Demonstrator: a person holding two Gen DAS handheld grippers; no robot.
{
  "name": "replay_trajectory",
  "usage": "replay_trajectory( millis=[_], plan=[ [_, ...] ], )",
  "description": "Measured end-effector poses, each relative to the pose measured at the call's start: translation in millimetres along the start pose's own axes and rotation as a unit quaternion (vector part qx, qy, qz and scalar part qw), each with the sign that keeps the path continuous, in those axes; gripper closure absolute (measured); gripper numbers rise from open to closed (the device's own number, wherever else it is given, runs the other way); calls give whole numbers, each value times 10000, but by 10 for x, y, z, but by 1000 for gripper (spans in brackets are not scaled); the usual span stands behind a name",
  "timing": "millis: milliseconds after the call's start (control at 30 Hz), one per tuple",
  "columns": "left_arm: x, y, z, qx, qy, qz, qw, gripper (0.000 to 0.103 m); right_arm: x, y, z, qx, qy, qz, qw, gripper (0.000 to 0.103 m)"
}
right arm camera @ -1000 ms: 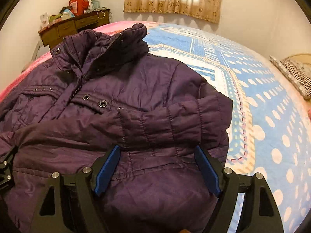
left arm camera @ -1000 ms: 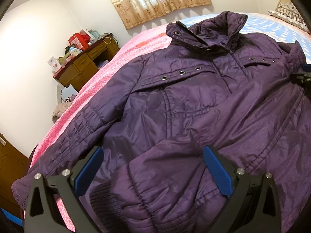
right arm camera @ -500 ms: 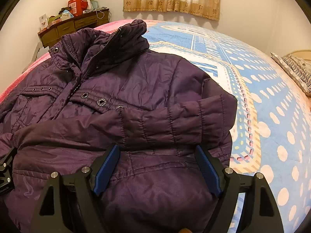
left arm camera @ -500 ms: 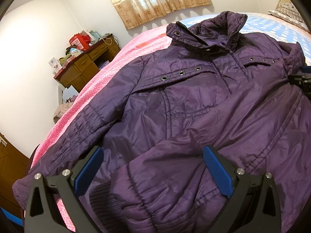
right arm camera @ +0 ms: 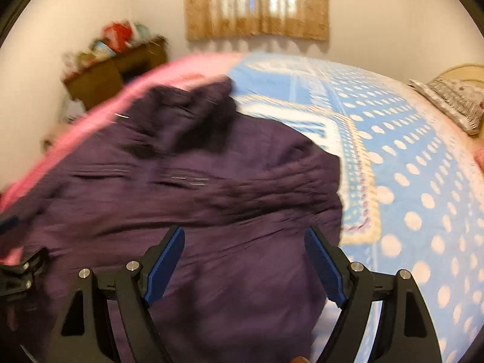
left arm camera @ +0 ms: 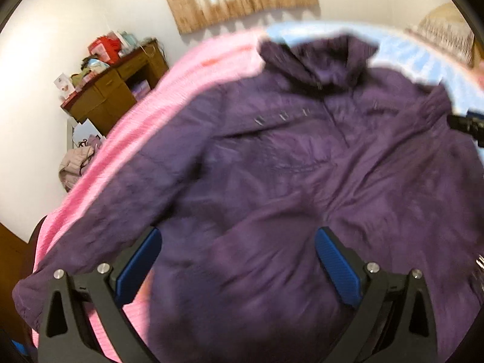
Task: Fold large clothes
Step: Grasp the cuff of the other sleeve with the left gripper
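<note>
A purple jacket (left arm camera: 302, 181) lies on the bed (right arm camera: 408, 181). Both the left gripper (left arm camera: 236, 260) and right gripper (right arm camera: 245, 257) hover released above it; its folded sleeves could slide apart.

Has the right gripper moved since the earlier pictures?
Yes. In its own view the right gripper has pulled back and up: the curtain sits lower in frame and the jacket collar has dropped away from it.
</note>
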State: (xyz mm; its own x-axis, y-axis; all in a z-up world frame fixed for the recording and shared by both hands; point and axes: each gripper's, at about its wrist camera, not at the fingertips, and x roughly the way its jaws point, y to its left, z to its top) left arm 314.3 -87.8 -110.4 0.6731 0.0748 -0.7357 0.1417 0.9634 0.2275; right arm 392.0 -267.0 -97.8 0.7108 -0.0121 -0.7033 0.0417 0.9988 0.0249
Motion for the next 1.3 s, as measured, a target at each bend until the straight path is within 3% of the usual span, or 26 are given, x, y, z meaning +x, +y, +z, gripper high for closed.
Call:
replay_trajectory(
  millis=[100, 233, 400, 500, 567, 633, 667, 700, 833, 933, 1033, 1100, 1200, 1267, 1300],
  plan=[
    [-323, 636, -211, -427, -230, -77, 9988, 0, -374, 312, -143, -410, -230, 255, 9986, 21],
    [-565, 1733, -624, -1321, -291, 339, 9902, 0, -616, 742, -391, -898, -233, 614, 9938, 21],
    [-714, 3112, -1309, -2638, -99, 834, 9609, 0, -871, 1381, -767, -1714, -219, 997, 9799, 21],
    [-662, 3750, -1678, -3594, 140, 598, 9311, 0, -963, 1645, -931, -2068, -278, 1076, 9721, 21],
    [-564, 4060, -1893, -4308, 256, 114, 9020, 0, -1028, 1785, -1040, -2235, -324, 1129, 9676, 21],
    [-433, 4209, -2005, -4770, 352, -347, 8775, 0, -1094, 1909, -1144, -2396, -360, 1181, 9630, 21],
    [-345, 4292, -2071, -5064, 401, -578, 8595, 0, -1112, 1951, -1185, -2478, -371, 1186, 9608, 21],
    [-282, 4328, -2101, -5240, 354, -757, 8476, 0, -1137, 2000, -1232, -2566, -394, 1175, 9585, 21],
    [28, 4322, -2062, -5669, 267, -1332, 8125, 0, -1216, 2084, -1346, -2741, -433, 1149, 9538, 21],
    [206, 4279, -1984, -5813, 305, -1317, 8024, 0, -1209, 2097, -1389, -2767, -436, 1143, 9531, 21],
    [437, 4334, -1973, -6083, 357, -1237, 7832, 0, -1189, 2105, -1424, -2736, -412, 1153, 9540, 21],
    [487, 4363, -1943, -6158, 276, -1219, 7779, 7, -1163, 2107, -1442, -2724, -396, 1166, 9543, 21],
    [579, 4390, -1844, -6005, 148, -1119, 7916, 39, -1116, 2103, -1469, -2672, -343, 1194, 9556, 21],
    [610, 4361, -1696, -5823, -29, -1200, 8041, 75, -1111, 2097, -1490, -2638, -327, 1204, 9565, 21],
    [544, 4348, -1665, -5796, -108, -1200, 8059, 78, -1107, 2088, -1497, -2600, -322, 1222, 9573, 21]
  ],
)
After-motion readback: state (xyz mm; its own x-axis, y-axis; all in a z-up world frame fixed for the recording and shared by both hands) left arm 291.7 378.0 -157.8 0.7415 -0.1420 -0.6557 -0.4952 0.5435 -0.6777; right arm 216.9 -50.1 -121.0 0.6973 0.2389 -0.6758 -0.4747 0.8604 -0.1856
